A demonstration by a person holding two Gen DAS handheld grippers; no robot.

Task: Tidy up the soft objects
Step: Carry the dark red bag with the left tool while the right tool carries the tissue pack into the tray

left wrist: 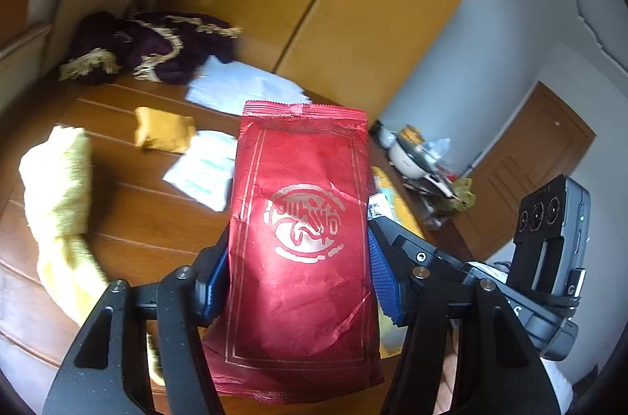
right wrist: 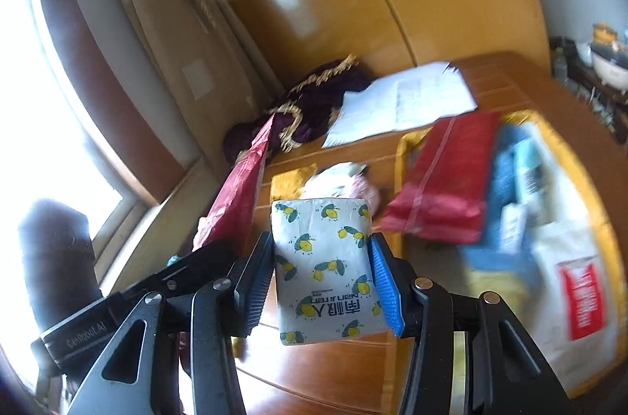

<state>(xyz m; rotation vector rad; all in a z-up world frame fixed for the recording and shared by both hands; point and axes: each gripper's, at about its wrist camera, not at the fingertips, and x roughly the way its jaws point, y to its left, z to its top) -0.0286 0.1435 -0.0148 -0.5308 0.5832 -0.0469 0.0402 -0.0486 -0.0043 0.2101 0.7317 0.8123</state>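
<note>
- Both tongs are loaded: our left gripper (left wrist: 298,281) clamps a red foil packet (left wrist: 302,238), our right gripper (right wrist: 322,281) clamps a lemon-print tissue pack (right wrist: 325,269), each held above the wooden table (left wrist: 149,218).
- We judge this the carrying step; next each item needs a resting spot, perhaps near the yellow-edged bag (right wrist: 565,297) where another red packet (right wrist: 443,179) lies.
- Open wood shows below the tissue pack; the yellow towel (left wrist: 59,195), white papers (left wrist: 243,85) and purple cloth (left wrist: 157,46) crowd the far side, the table's edge close on the right.
</note>
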